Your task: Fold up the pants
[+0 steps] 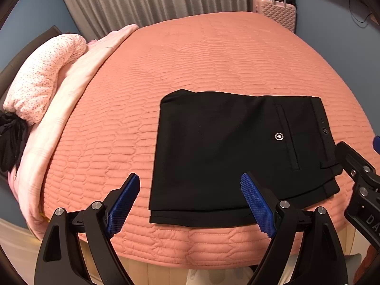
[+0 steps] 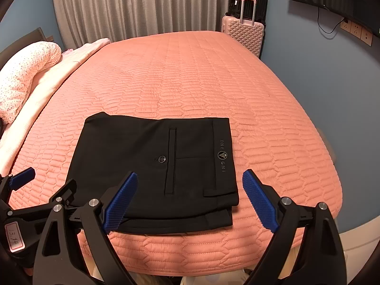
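Note:
Black pants (image 1: 228,152) lie folded into a flat rectangle near the front edge of the bed, waistband to the right, back pocket and button facing up. In the right wrist view the same pants (image 2: 154,166) show a logo on the waistband. My left gripper (image 1: 190,180) hovers open above the pants' near left edge, nothing between its blue pads. My right gripper (image 2: 190,180) is open too, above the near right corner, holding nothing. The other gripper's body shows at the right edge (image 1: 358,180) of the left view.
A salmon quilted bedspread (image 2: 190,78) covers the bed. Pale pink bedding and a spotted pillow (image 1: 42,78) lie on the left. A pink suitcase (image 2: 244,33) and a black one stand past the far corner. Grey curtains hang behind; a screen hangs on the right wall.

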Tool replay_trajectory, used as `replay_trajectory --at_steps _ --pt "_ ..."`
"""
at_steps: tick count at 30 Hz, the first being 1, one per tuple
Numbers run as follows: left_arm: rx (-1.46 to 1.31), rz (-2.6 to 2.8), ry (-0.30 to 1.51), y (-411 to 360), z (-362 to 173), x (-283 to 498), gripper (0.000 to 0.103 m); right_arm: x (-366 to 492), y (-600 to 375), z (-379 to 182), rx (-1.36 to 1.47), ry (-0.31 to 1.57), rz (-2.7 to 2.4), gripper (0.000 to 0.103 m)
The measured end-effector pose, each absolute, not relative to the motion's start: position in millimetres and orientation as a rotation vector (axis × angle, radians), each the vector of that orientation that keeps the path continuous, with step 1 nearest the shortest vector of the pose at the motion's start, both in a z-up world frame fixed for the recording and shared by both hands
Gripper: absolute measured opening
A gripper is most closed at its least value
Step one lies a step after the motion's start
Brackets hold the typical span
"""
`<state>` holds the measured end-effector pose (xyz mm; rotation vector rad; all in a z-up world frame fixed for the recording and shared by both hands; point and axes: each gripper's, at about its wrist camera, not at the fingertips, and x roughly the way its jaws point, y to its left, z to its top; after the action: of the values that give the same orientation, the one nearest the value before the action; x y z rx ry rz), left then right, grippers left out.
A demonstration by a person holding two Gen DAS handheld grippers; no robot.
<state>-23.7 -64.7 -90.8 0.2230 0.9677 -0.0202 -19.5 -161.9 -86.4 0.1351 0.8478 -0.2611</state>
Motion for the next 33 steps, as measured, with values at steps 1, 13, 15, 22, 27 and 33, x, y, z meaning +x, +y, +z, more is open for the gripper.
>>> replay_trajectory --at_steps 1,13,15,22,27,33 --pt "0.218 -0.011 0.981 -63.7 -91.1 -22.1 0.085 -19.4 -162.1 -86.5 0.136 0.848 -0.262 0.088" --pt "0.194 -0.025 1.009 -61.7 -91.8 -21.1 0.085 -21.7 -163.7 -87.1 0.141 0.847 -0.269 0.088" --pt "0.2 -0.026 1.006 -63.5 -91.5 -21.0 0.085 -22.5 -164.2 -86.2 0.143 0.846 -0.27 0.088" --pt "0.205 -0.031 1.007 -65.6 -91.3 -20.7 0.085 -22.2 -167.3 -83.7 0.144 0.841 -0.275 0.088" --pt "0.204 -0.031 1.009 -66.7 -91.6 -19.7 0.085 -22.0 -167.6 -83.7 0.144 0.842 -0.275 0.088" --pt "0.204 -0.033 1.013 -67.2 -91.8 -19.6 0.085 -21.8 -167.3 -83.6 0.145 0.84 -0.275 0.088"
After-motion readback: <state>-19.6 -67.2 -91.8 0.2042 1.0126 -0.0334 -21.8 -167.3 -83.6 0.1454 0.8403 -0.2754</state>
